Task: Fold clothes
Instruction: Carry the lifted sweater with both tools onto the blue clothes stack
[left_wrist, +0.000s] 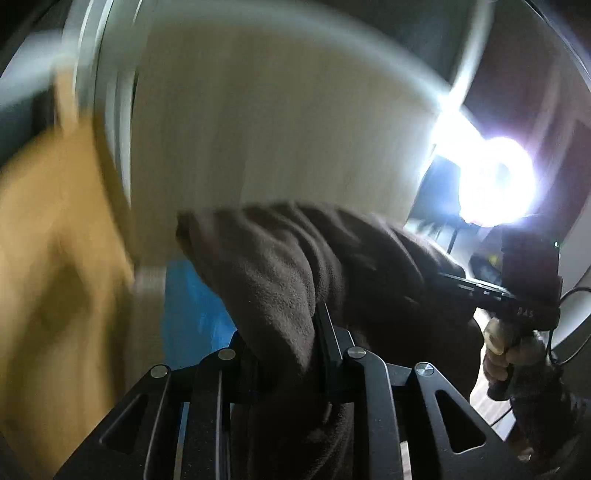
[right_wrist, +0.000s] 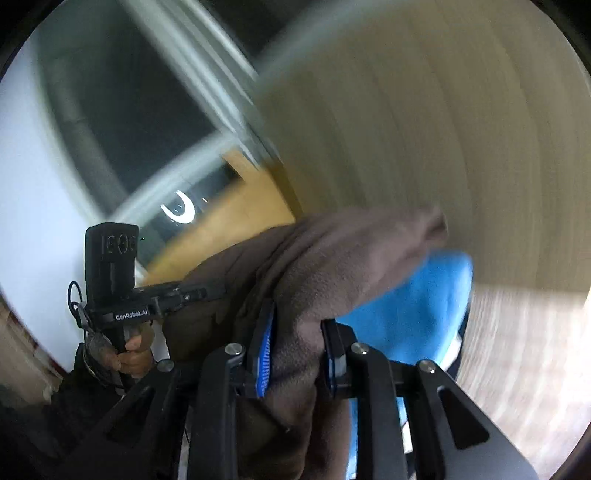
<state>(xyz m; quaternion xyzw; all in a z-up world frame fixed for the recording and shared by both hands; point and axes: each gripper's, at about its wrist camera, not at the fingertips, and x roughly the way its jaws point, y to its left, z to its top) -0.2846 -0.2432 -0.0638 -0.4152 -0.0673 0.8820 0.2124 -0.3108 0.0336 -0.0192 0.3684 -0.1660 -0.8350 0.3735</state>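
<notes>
Item: brown fleece garment (left_wrist: 295, 266), bunched and slung between my two claws. Left claw (left_wrist: 291, 343) clamped on one end; right claw (right_wrist: 295, 354) clamped on the other. Right view alone shows blue cloth (right_wrist: 413, 314) at lower right. Pale wooden worktop (right_wrist: 424, 129) blurred behind; glaring lamp (left_wrist: 495, 188) at right in left view.

Count, both wrist views. I see one brown fleece garment (left_wrist: 280, 266), bunched. One blue cloth (right_wrist: 406, 314) below it. Two grippers: left gripper (left_wrist: 286, 354) and right gripper (right_wrist: 295, 354), two fingers each, four in all. Two hands on the handles: right hand (left_wrist: 506, 354), left hand (right_wrist: 133, 354). One pale bench (right_wrist: 443, 129). One bright lamp (left_wrist: 495, 184). Background blurred; nothing further countable.
</notes>
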